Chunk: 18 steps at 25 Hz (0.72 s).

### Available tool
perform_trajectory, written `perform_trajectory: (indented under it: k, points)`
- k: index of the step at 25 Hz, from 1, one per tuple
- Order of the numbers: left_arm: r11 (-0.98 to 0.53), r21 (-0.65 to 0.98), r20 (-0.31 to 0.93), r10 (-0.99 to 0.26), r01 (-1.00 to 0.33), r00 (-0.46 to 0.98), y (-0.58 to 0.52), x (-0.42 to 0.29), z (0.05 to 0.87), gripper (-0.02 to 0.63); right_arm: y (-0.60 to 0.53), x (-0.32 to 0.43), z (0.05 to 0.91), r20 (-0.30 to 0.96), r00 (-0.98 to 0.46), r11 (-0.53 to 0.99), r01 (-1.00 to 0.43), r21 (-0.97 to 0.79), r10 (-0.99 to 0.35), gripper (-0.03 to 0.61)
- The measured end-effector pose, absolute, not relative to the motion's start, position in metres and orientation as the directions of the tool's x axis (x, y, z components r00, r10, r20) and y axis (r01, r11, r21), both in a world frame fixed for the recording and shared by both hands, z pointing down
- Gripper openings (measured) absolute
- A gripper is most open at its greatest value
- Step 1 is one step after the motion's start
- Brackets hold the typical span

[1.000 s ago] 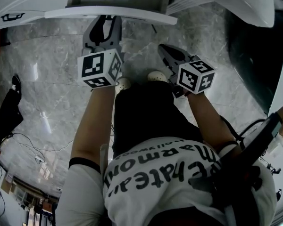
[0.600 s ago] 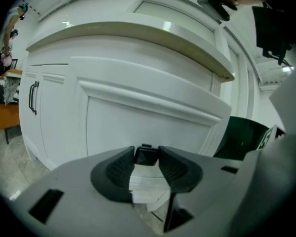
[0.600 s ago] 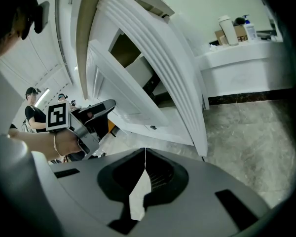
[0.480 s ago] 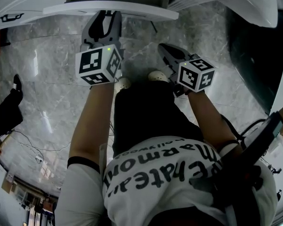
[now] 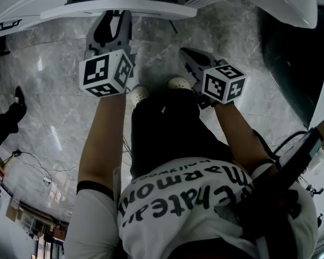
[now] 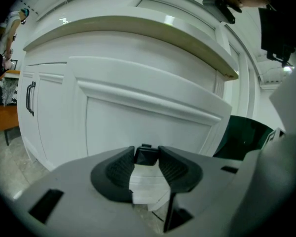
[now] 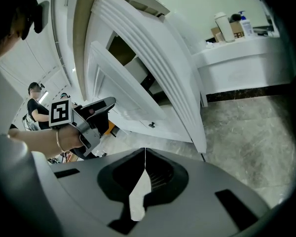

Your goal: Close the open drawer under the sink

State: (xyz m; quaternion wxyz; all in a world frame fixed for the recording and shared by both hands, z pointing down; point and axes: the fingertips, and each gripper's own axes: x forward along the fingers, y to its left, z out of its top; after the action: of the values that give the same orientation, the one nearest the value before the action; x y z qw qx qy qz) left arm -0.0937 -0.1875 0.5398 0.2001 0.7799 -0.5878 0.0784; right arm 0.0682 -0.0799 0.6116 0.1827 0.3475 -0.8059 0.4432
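Note:
The white drawer front juts out under the countertop at the top of the head view. In the left gripper view it fills the middle, and its small black knob shows in the gap between the jaws. My left gripper is open and points at the drawer front, just short of it. The right gripper view shows the pulled-out drawer, its knob and my left gripper beside it. My right gripper is shut and empty, held lower and to the right, away from the drawer.
A cabinet door with a dark handle stands left of the drawer. A dark bin sits to the right. Bottles stand on a far white counter. Another person's leg is at the left. The floor is grey marble.
My left gripper has moved forward and slightly left, closer to the drawer front. The right gripper has hardly moved.

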Motion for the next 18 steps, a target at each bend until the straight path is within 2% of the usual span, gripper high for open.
perform_trajectory:
  k: [18]
  points:
    - [-0.216,0.224,0.380,-0.878,-0.950,0.290,-0.190,-0.093,0.540,0.150,-0.044,0.103,0.601,0.666,-0.640,0.279,-0.768,-0.577,-0.383,0.012]
